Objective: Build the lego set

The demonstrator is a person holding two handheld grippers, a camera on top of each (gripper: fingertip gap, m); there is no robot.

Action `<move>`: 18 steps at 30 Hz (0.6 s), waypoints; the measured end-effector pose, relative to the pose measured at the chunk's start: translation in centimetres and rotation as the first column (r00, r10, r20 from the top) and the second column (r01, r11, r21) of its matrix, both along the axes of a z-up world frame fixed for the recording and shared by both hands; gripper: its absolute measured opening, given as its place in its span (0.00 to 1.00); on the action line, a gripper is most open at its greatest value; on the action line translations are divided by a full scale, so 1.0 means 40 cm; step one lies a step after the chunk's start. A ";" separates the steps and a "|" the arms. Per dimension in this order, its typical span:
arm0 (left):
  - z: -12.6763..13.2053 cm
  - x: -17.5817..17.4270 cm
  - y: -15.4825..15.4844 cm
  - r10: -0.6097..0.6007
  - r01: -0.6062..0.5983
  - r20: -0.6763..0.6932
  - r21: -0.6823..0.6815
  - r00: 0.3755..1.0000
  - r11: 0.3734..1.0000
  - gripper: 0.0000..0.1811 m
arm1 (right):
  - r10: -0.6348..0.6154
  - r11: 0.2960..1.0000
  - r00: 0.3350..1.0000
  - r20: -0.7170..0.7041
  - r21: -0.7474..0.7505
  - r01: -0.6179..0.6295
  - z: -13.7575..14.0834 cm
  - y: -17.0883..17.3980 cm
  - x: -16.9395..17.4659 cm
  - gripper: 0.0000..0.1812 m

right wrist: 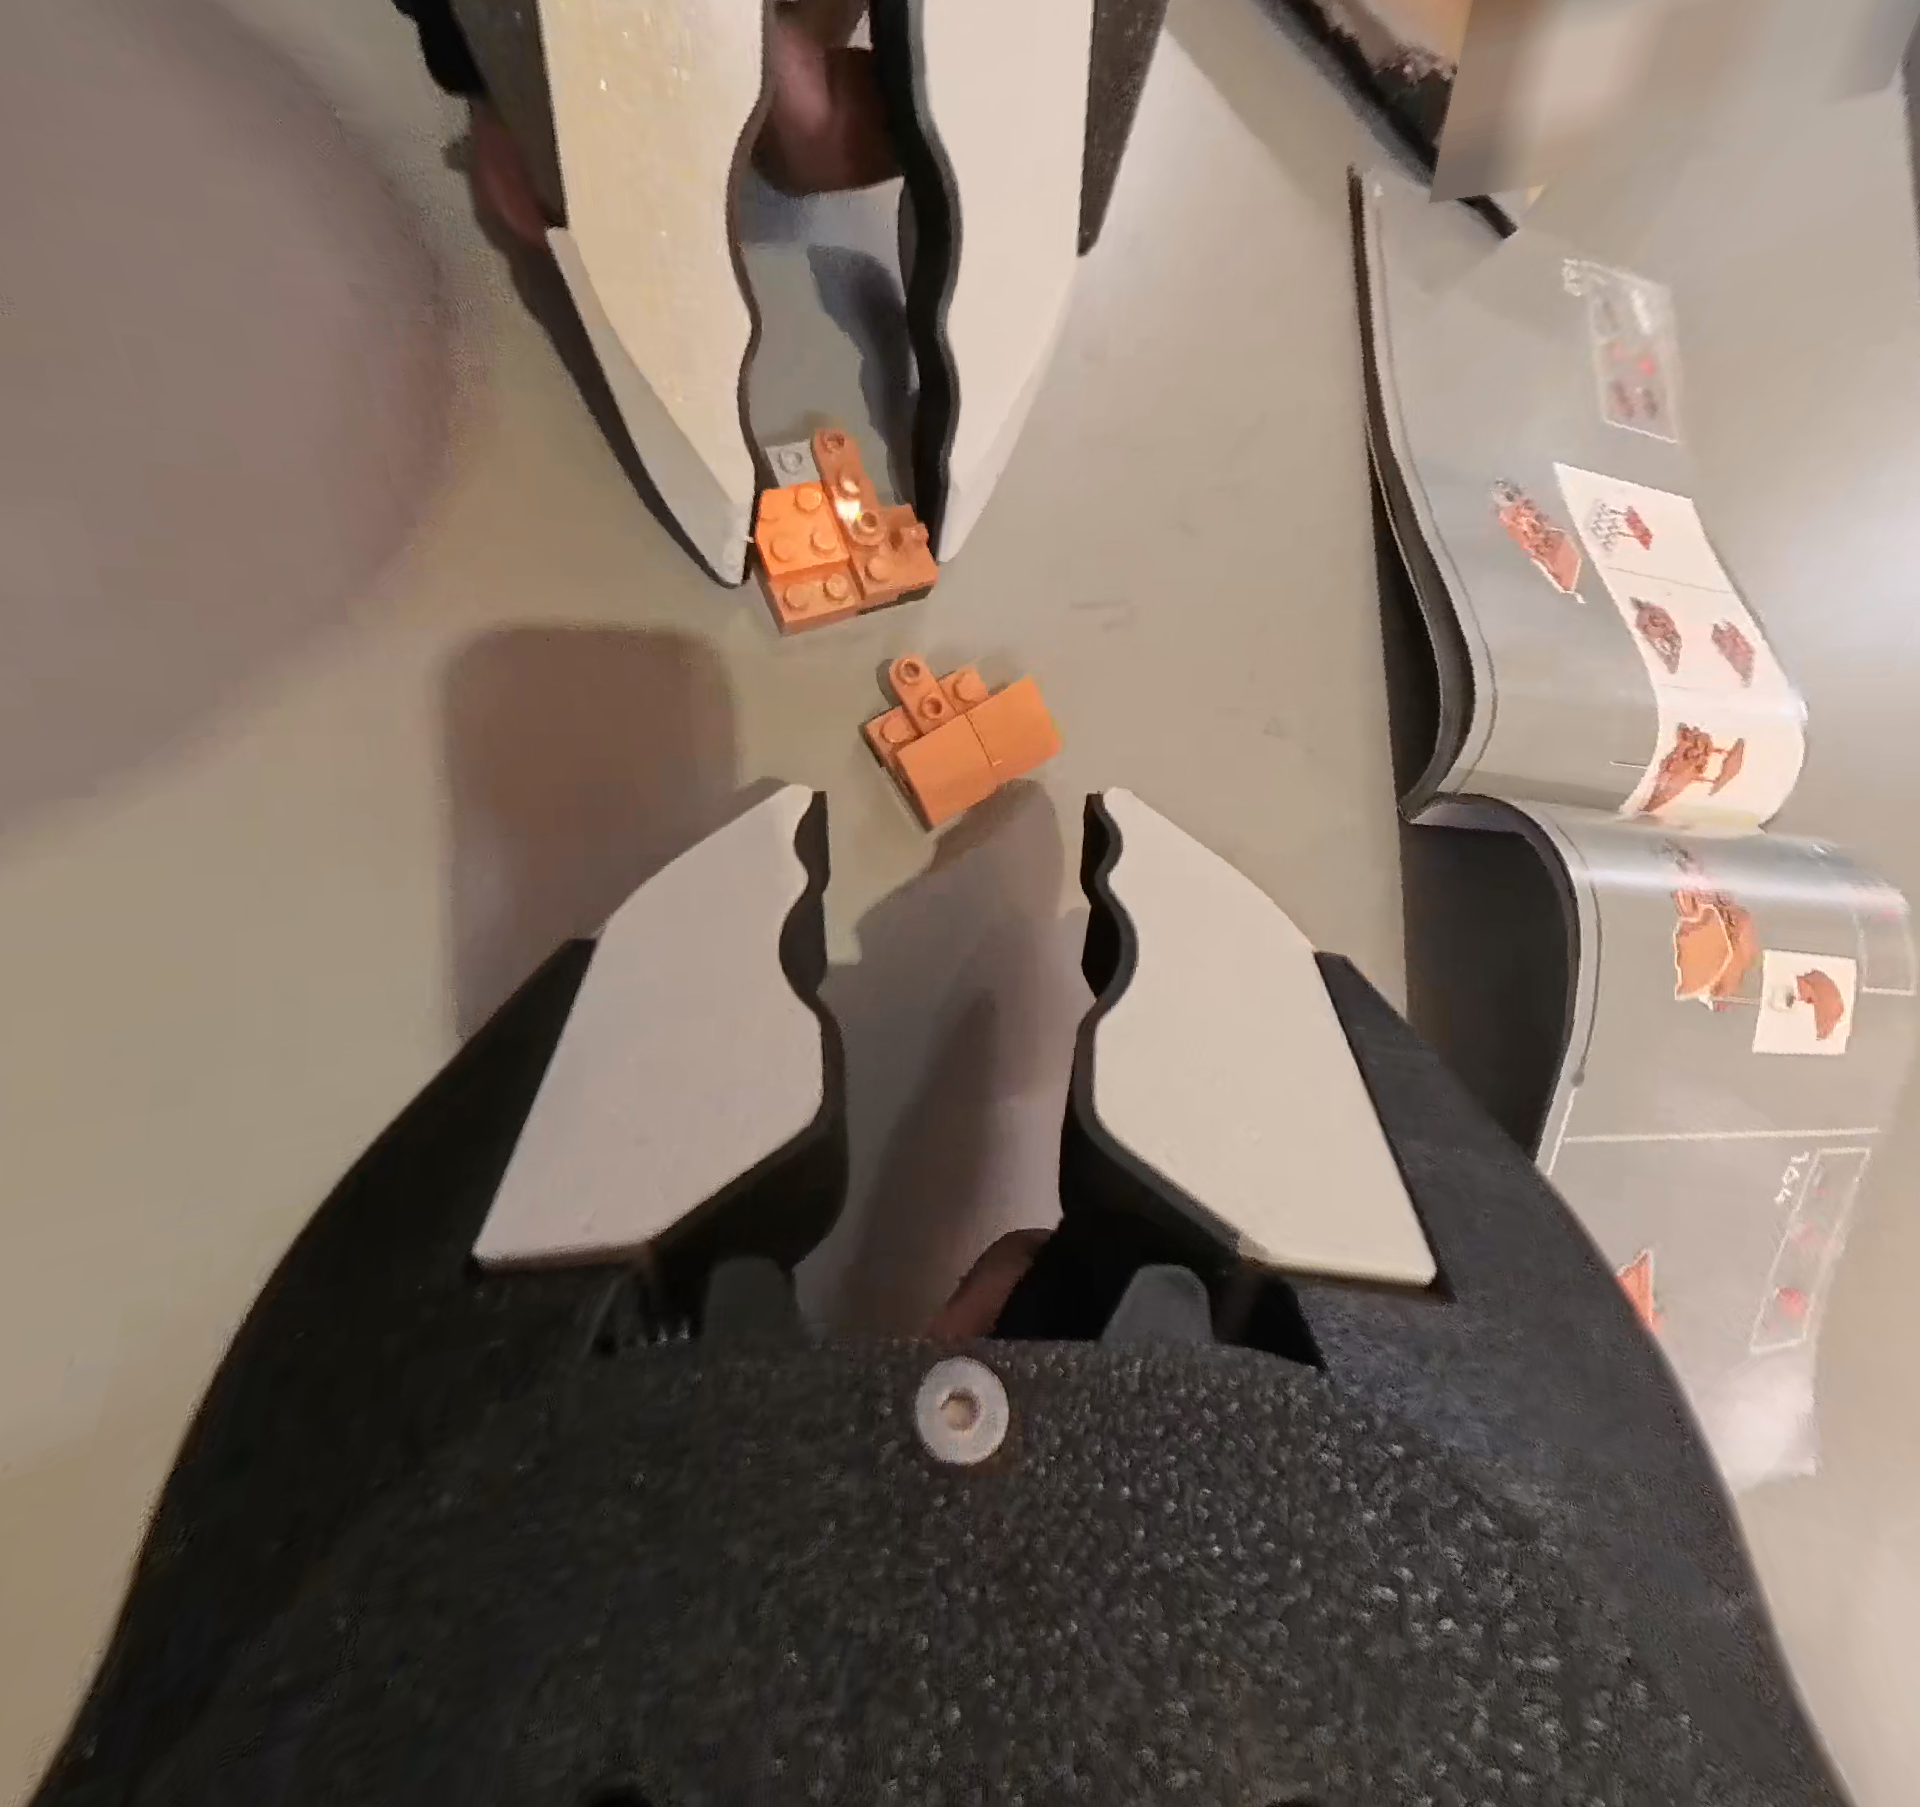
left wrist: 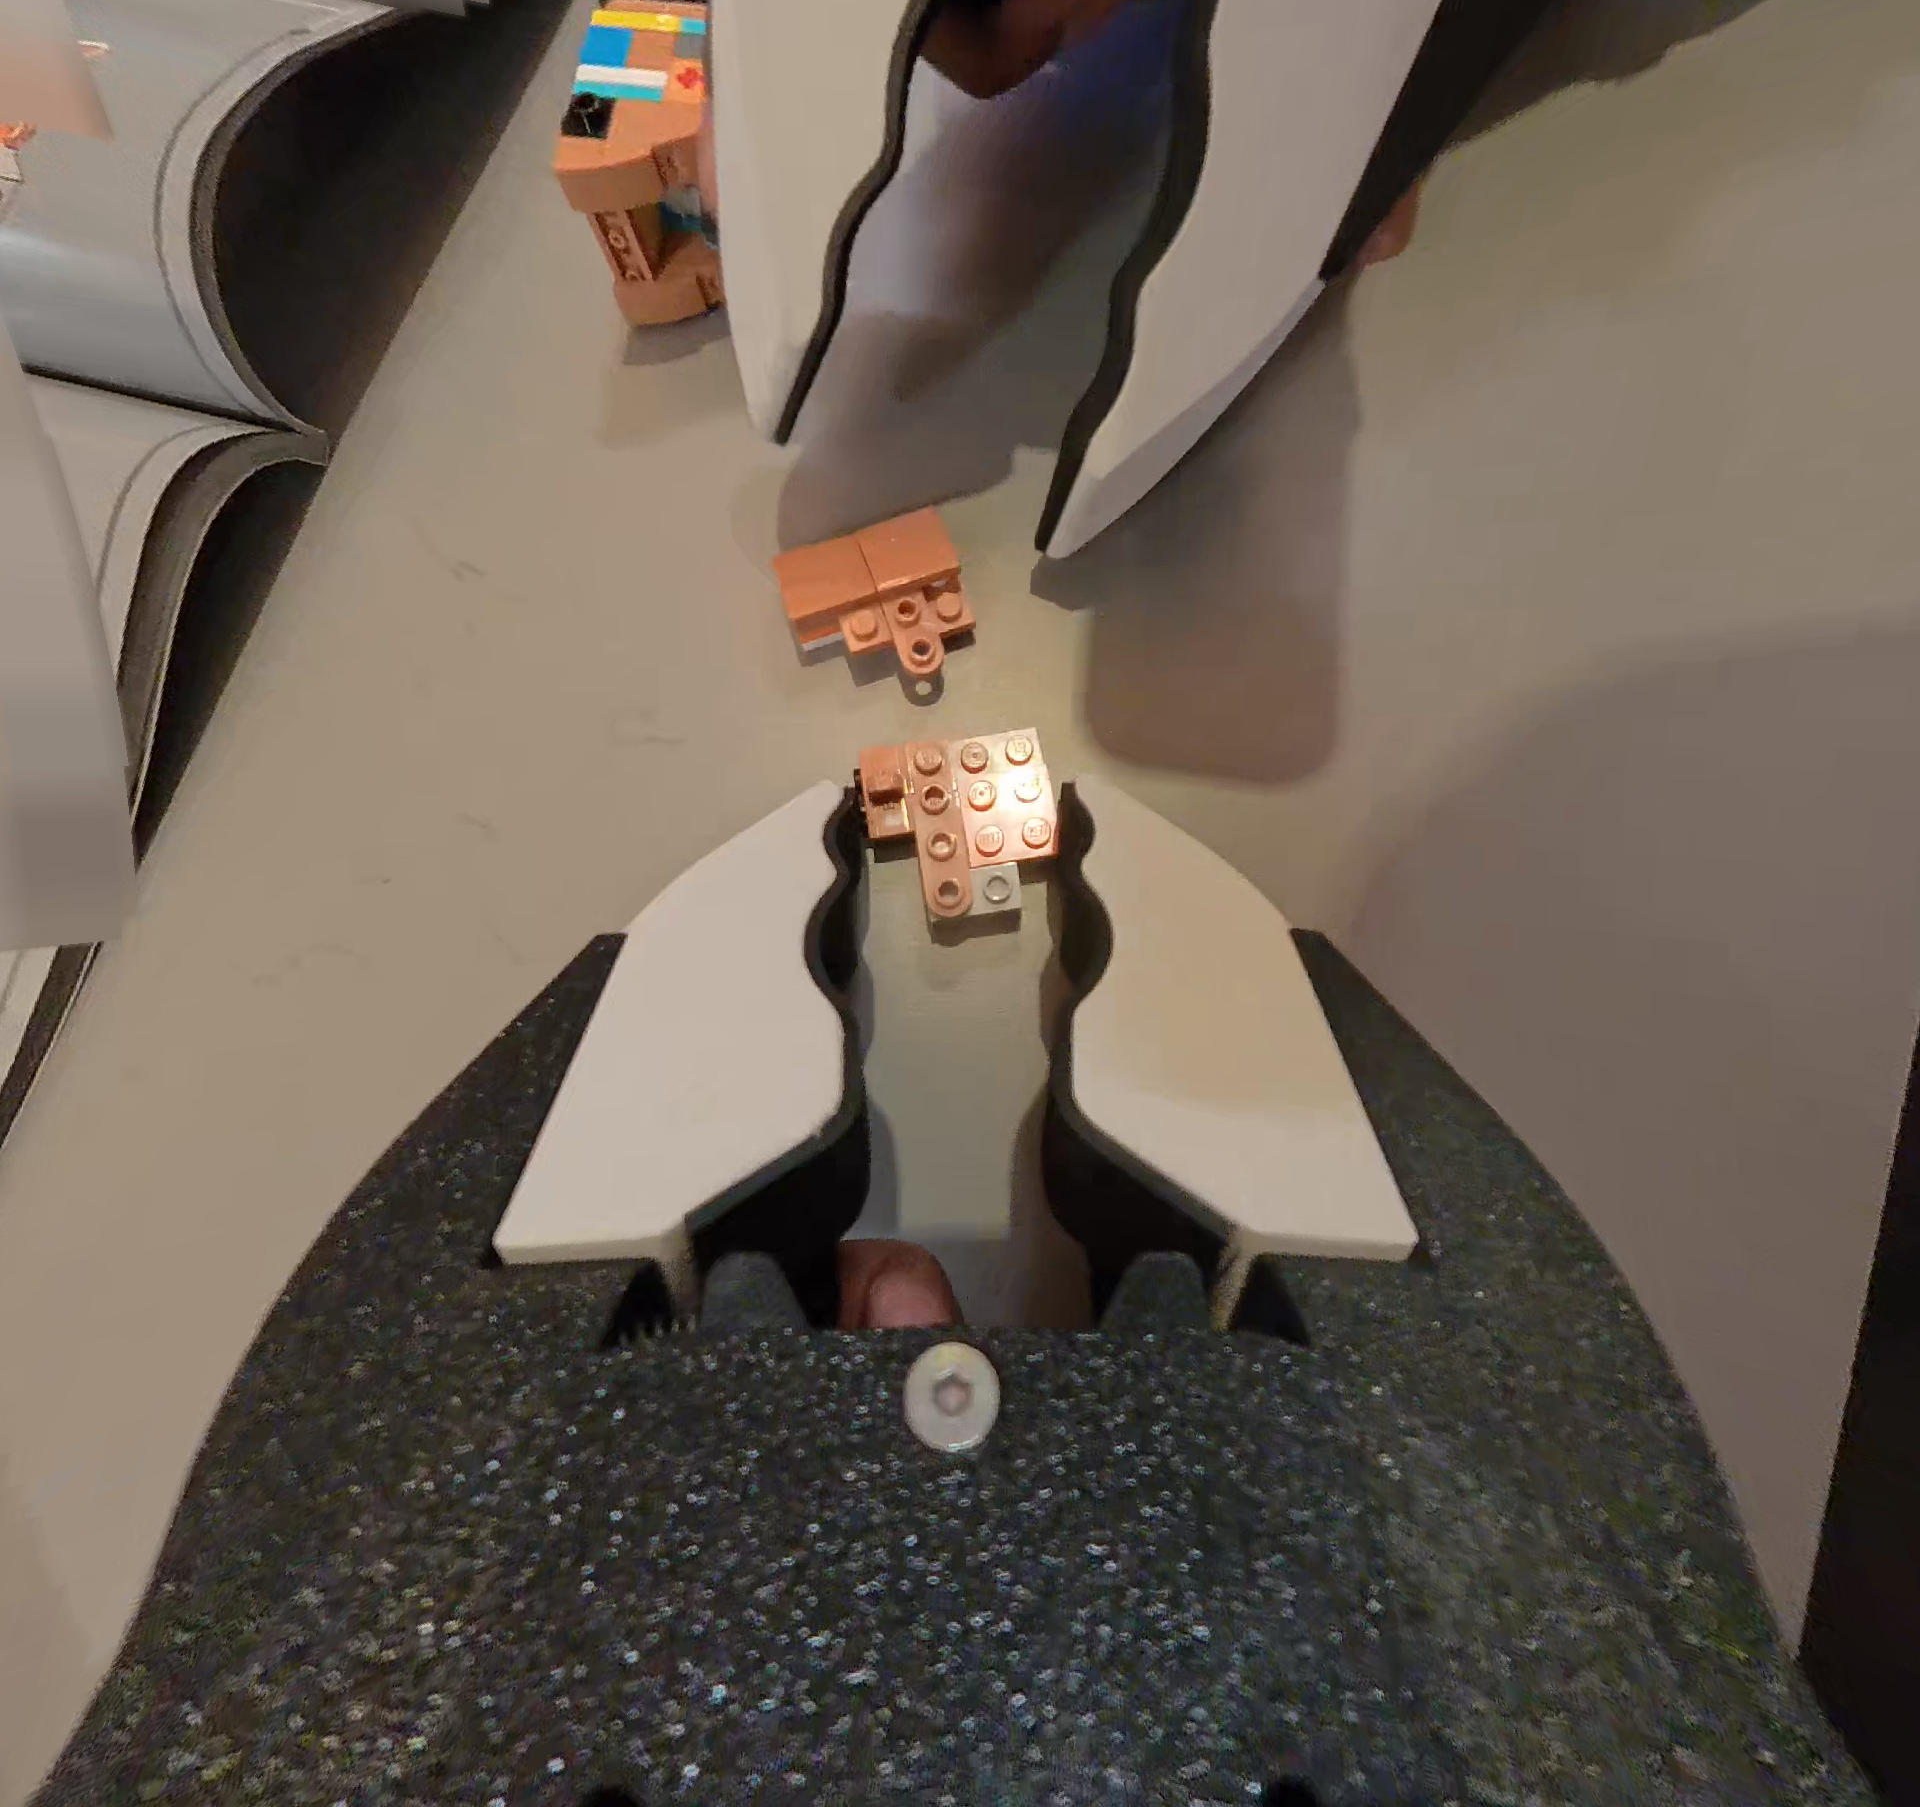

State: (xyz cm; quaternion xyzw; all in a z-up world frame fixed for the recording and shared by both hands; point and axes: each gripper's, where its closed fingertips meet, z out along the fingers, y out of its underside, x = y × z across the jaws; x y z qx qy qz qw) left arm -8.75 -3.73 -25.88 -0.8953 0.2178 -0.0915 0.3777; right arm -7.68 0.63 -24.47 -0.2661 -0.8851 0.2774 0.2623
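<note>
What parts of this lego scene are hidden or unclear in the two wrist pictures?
- Left wrist view: right side of the tall colourful model, hidden behind the right gripper.
- Both views: whether the left gripper touches the studded plate piece; jaws flank it closely.
- Both views: underside of the sloped brown piece, against the table.
- Right wrist view: booklet drawings, too small.

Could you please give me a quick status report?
Left gripper open around studded brown plate assembly. Right gripper open, near smooth-topped brown assembly. Nothing blocking.

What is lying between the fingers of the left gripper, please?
A flat brown studded assembly with one grey piece lies on the table between the open left gripper fingers. Whether the fingertips touch it is unclear, and its underside is hidden.
</note>
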 end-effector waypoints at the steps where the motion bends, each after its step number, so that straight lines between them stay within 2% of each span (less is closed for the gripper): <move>1: 0.000 -0.002 0.000 -0.008 0.008 -0.001 0.001 1.000 1.000 0.20 | 0.011 1.000 1.000 0.014 0.008 -0.011 -0.003 -0.001 -0.003 0.26; 9: 0.000 -0.004 -0.002 -0.049 0.049 0.000 0.011 0.999 0.999 0.20 | 0.112 0.989 0.986 0.124 0.080 -0.122 -0.010 0.005 -0.001 0.25; 14: 0.000 -0.003 -0.004 -0.057 0.057 0.002 0.012 0.998 0.998 0.20 | 0.145 0.976 0.982 0.121 0.146 -0.162 0.020 0.015 -0.022 0.25; 18: 0.001 -0.003 -0.004 -0.058 0.058 -0.003 0.021 0.998 0.998 0.20 | 0.198 0.960 0.960 0.196 0.160 -0.231 -0.003 0.002 -0.022 0.25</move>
